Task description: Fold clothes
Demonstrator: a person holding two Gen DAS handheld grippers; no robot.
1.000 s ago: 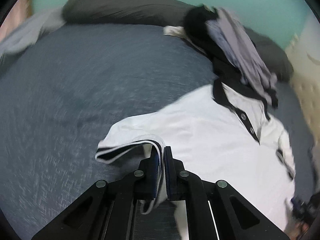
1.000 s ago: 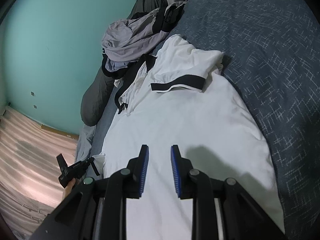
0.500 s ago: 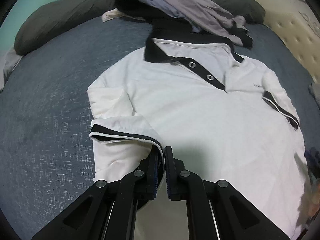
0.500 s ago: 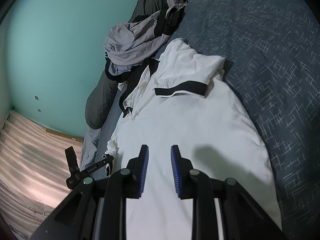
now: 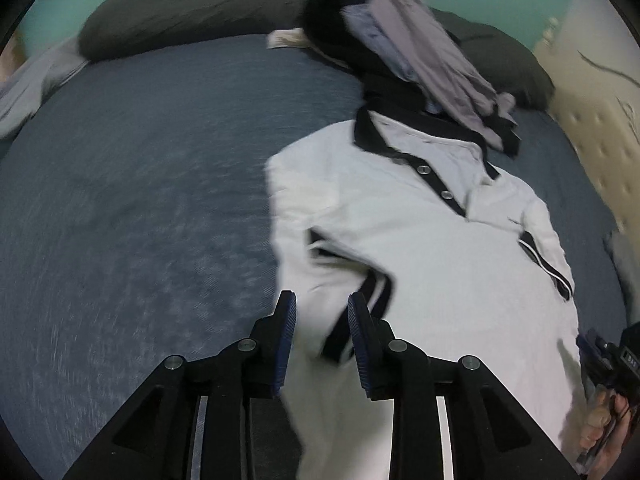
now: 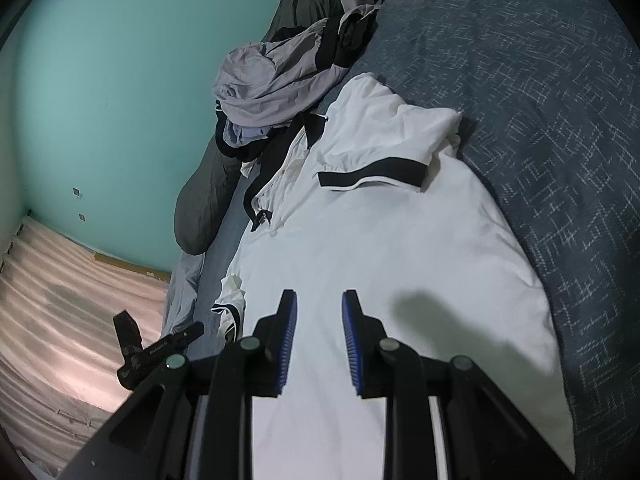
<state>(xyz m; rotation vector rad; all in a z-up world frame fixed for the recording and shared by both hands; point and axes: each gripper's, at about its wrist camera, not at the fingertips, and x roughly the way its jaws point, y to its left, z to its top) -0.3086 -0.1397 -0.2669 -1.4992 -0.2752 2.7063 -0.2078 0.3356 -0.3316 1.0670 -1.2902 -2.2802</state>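
Now the left claw (image 5: 322, 320) is opening, releasing the folded black-trimmed sleeve (image 5: 352, 308) of the white cotton polo shirt (image 5: 420, 248) lying just ahead; right claw (image 6: 319, 320) hovers apart, empty. Next, probably fold the opposite sleeve inward.

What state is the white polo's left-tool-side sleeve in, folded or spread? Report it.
Folded: the sleeve lies across the white polo, its black cuff over the chest, between the opening left tool pads.

A teal wall (image 6: 100, 80) backs the bed's dark blue cover (image 5: 140, 200) and grey pillow (image 5: 192, 12).
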